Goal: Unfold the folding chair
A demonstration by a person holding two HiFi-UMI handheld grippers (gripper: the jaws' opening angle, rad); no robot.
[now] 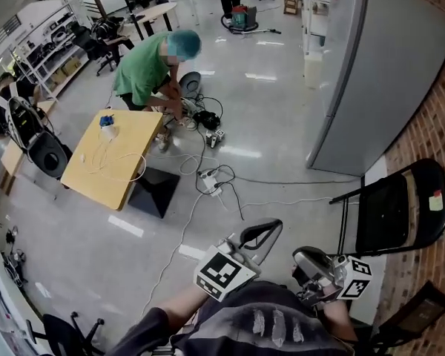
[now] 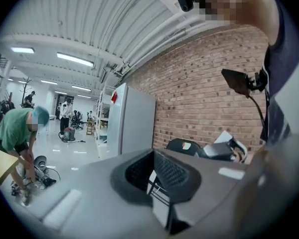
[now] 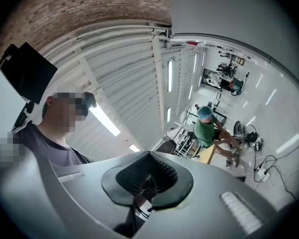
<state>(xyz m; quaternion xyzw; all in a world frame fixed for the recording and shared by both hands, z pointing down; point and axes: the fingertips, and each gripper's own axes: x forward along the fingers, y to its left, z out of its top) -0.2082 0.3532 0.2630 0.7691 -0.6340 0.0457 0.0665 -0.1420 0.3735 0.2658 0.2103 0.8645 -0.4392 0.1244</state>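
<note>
A black folding chair [image 1: 391, 212] stands folded against the brick wall at the right, with a small sticker on its backrest. In the left gripper view the chair [image 2: 183, 145] shows just beyond the jaws. My left gripper [image 1: 262, 233] is low in the head view, shut with nothing in it, and points toward the chair from a short way off. My right gripper [image 1: 307, 262] is beside it, closer to the chair, also shut and empty. It tilts upward, so the right gripper view shows the ceiling past its closed pads [image 3: 148, 180]. Neither gripper touches the chair.
A tall grey cabinet [image 1: 356, 73] stands beyond the chair along the brick wall [image 1: 439, 117]. A person in a green shirt [image 1: 150, 69] bends over gear on the floor. A wooden table [image 1: 111, 154], a power strip with cables [image 1: 209, 179] and a black base [image 1: 154, 191] lie to the left.
</note>
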